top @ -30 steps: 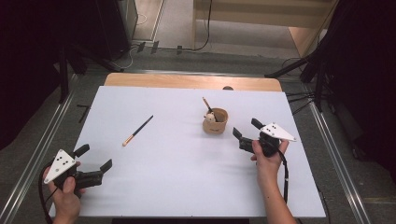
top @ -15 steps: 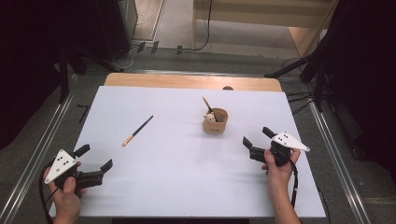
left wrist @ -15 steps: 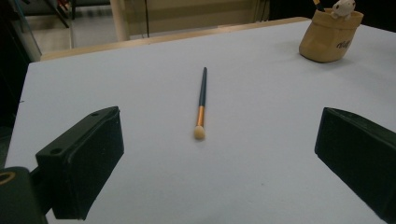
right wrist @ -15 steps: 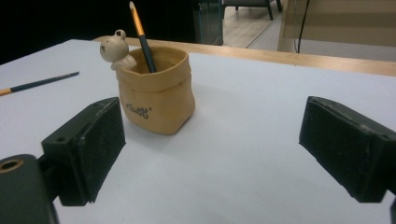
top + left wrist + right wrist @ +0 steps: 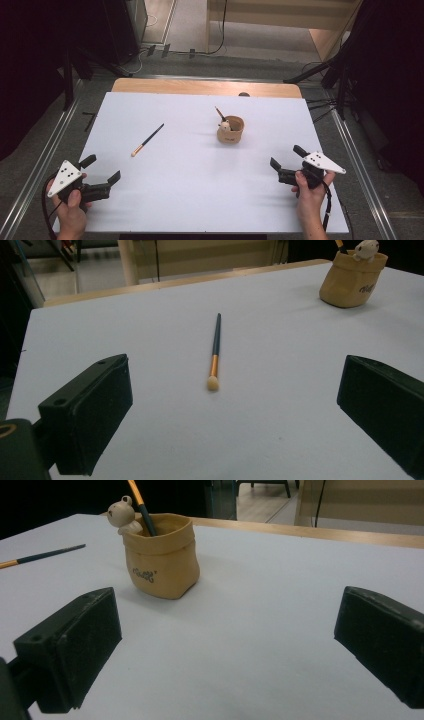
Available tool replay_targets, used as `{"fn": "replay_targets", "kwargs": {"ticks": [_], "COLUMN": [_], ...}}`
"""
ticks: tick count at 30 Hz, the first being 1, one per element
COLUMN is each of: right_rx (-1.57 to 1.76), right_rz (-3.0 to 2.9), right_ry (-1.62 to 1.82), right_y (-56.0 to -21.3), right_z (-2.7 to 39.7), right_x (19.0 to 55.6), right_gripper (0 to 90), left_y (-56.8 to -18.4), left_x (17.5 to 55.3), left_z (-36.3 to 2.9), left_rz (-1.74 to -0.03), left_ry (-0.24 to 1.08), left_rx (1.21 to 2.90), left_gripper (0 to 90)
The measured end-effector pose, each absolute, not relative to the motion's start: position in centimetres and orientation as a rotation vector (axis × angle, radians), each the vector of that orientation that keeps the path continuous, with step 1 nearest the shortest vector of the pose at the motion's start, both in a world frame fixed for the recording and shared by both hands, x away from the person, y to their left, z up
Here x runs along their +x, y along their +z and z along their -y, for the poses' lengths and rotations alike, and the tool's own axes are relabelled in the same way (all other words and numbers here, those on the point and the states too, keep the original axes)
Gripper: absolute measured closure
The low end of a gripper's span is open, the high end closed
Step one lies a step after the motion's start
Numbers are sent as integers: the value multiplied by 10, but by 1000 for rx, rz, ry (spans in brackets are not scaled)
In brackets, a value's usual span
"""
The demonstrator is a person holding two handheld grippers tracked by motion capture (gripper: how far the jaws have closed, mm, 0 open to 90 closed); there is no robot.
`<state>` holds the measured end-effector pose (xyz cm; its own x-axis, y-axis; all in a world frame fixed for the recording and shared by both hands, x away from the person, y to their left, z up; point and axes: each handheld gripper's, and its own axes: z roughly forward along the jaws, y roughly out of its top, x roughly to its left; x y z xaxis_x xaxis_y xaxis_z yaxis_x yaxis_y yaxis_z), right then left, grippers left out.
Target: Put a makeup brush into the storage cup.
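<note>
A tan pot [image 5: 230,129] with a small bear figure on its rim stands right of the table's middle, and one brush [image 5: 140,505] leans in it. A second brush [image 5: 148,139], dark-handled with an orange ferrule, lies loose on the white table to the left. My left gripper [image 5: 103,168] rests open at the near left corner and points at that brush [image 5: 215,352], well short of it. My right gripper [image 5: 286,156] is open near the right front edge, and its jaws have just been opening with nothing between them. It faces the pot [image 5: 162,555] from a distance.
The white table top [image 5: 200,190] has a wooden strip [image 5: 205,87] along its far edge. Metal rails run along both sides on the floor. Dark stands and cables sit beyond the far edge.
My right hand has drawn back from the pot toward the near right edge, and its jaws stand wider. The left hand and the loose brush have not moved.
</note>
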<state>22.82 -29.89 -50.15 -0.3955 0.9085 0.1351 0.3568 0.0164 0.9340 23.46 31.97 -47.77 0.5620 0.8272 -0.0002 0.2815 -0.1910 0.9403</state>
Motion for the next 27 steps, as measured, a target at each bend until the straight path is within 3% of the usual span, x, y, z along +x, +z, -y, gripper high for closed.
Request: {"fn": "replay_targets", "kwargs": {"ticks": [27], "right_rx": [1356], "right_rz": [-1718], "right_ry": [1331], "right_y": [-513], "right_z": [358], "right_x": [172], "right_gripper": [0], "left_y": [-478], "left_x": [234], "left_z": [-318], "left_rz": [-921], "left_ry": [644], "left_rx": [1752], "left_gripper": [18]}}
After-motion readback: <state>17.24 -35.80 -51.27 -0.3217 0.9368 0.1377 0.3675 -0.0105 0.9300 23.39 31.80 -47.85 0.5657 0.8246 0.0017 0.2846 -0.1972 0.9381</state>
